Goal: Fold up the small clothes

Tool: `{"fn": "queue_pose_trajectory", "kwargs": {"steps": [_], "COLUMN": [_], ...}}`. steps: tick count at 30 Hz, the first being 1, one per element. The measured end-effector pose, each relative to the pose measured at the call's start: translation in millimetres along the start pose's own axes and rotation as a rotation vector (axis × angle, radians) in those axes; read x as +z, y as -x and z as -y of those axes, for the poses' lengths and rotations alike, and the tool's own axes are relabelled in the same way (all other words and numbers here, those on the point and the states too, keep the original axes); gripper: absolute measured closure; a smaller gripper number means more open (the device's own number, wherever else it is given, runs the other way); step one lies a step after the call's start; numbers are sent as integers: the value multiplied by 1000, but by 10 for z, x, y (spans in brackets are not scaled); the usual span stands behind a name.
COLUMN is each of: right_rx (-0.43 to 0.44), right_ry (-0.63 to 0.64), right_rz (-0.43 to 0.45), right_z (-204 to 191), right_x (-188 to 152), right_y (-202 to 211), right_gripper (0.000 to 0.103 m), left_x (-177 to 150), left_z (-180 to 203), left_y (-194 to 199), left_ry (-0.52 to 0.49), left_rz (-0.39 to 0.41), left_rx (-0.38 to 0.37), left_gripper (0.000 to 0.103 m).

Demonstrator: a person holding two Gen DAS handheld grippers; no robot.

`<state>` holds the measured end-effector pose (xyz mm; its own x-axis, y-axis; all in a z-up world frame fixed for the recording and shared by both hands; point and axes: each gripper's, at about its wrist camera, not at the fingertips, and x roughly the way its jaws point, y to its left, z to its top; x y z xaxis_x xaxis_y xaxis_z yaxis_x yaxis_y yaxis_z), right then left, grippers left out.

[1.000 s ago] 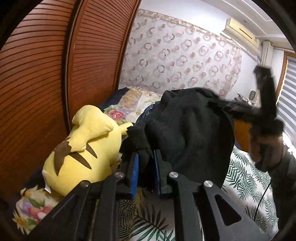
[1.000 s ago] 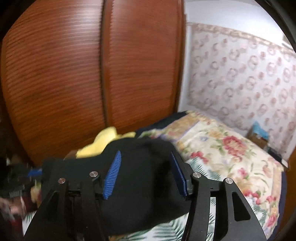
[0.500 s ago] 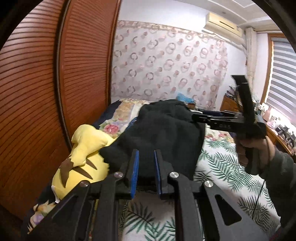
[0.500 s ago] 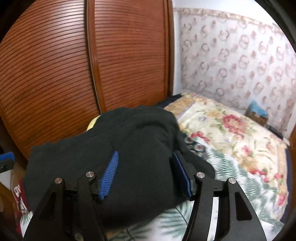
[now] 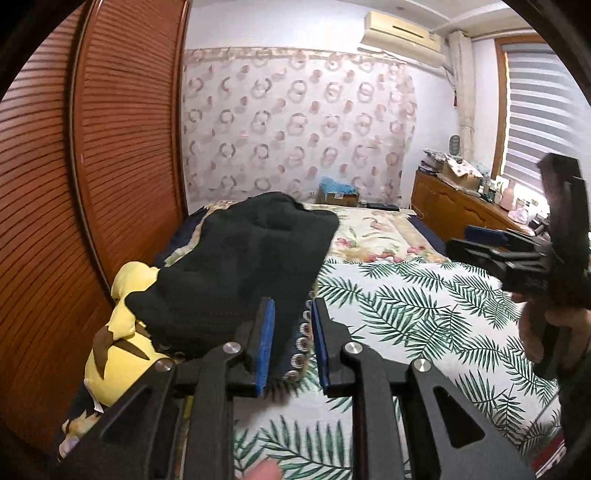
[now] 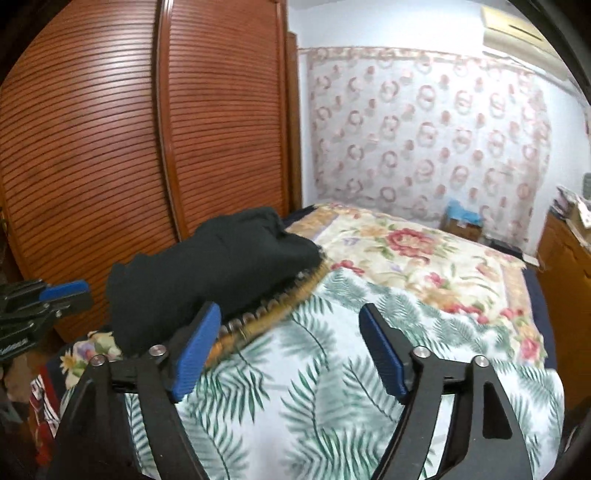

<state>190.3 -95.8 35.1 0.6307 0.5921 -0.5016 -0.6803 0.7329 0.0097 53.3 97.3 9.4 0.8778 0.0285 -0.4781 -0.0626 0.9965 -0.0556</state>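
Lying bunched, soft black garment (image 5: pixel 243 266), tongs (image 6: pixel 291 347) opening empty

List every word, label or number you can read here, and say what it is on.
No text can be read for certain.
White lettering on the body of the left claw, whose jaws are opening with nothing pinched between them: blurred and cut off by the frame edge.
White print on the red cloth: partly hidden, unreadable.
Air conditioner: no legible brand.
Packaging on the dresser: too small to read.
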Motion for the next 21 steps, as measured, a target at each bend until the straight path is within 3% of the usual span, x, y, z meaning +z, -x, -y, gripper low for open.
{"fn": "queue_pose_trajectory", "kwargs": {"steps": [11, 21], "right_rx": [-173, -283], "right_ry": [-71, -147], "right_rz": [42, 56], "right_z": [191, 276], "right_x": [-465, -748], "right_y": [809, 1243], "right_gripper": [15, 15], "left_x": [-51, 47], "left_z": [546, 956], "left_y": [21, 69], "left_ry": [-46, -71], "left_rz": [-12, -2], "left_rx": [-74, -124], "left_gripper": [76, 76]}}
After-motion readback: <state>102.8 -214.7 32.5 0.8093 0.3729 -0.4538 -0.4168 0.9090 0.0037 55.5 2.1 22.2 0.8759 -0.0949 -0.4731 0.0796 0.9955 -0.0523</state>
